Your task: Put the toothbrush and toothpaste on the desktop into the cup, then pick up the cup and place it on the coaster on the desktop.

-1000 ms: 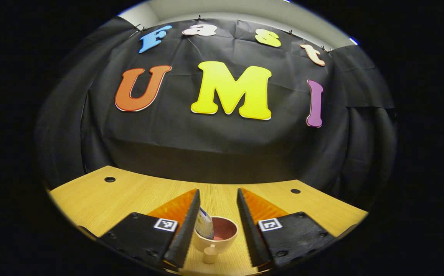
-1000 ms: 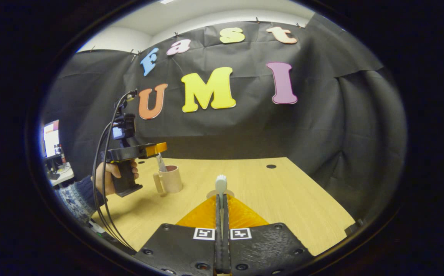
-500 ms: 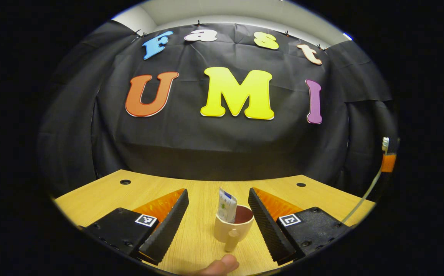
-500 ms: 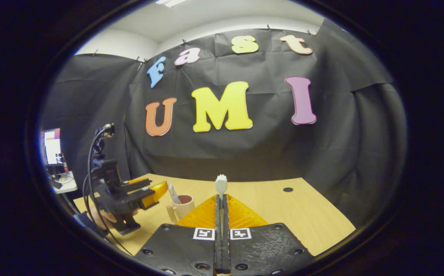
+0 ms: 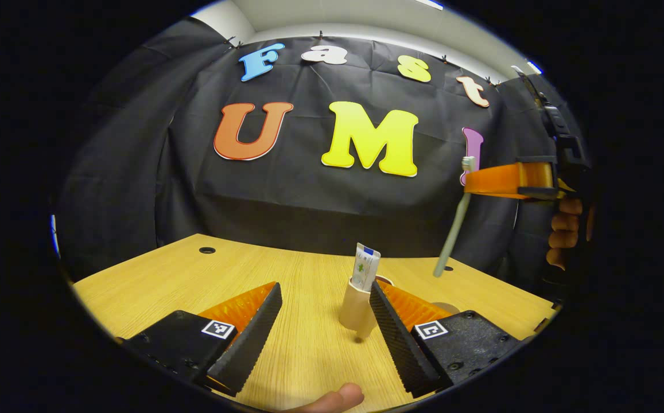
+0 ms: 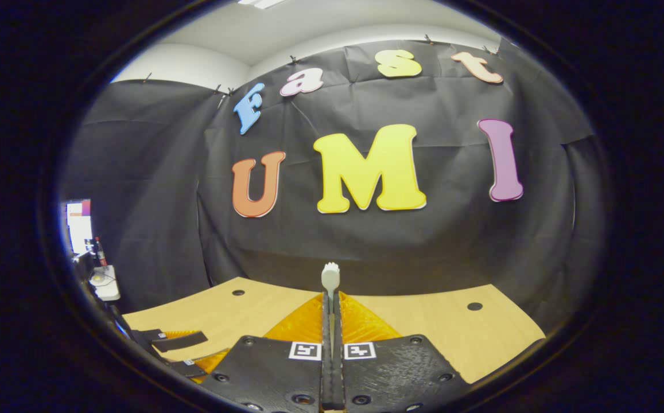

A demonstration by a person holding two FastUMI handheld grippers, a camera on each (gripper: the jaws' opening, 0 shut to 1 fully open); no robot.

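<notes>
A beige cup [image 5: 356, 307] stands on the wooden desktop [image 5: 194, 281], with the toothpaste tube [image 5: 364, 267] upright inside it. My left gripper [image 5: 326, 287] is open; the cup sits just ahead of its right finger, not gripped. High on the right, my right gripper [image 5: 472, 182] is shut on the white toothbrush [image 5: 451, 232], whose handle hangs down and points toward the cup. The right gripper view shows that gripper [image 6: 332, 298] clamping the toothbrush [image 6: 330, 275], bristle head sticking out forward. A round coaster [image 5: 447, 307] peeks out behind the left gripper's right finger.
Cable holes dot the desktop [image 6: 435, 327] at the back [image 5: 206, 250] [image 6: 474, 306]. A hand [image 5: 564, 229] holds the right gripper, and a fingertip [image 5: 334, 397] shows at the near edge. The left gripper [image 6: 177, 342] lies low on the left. A side table with a monitor [image 6: 79, 226] stands beyond.
The left gripper has drawn back and left from the cup, staying open. The right gripper has risen and swung toward the cup, carrying the toothbrush.
</notes>
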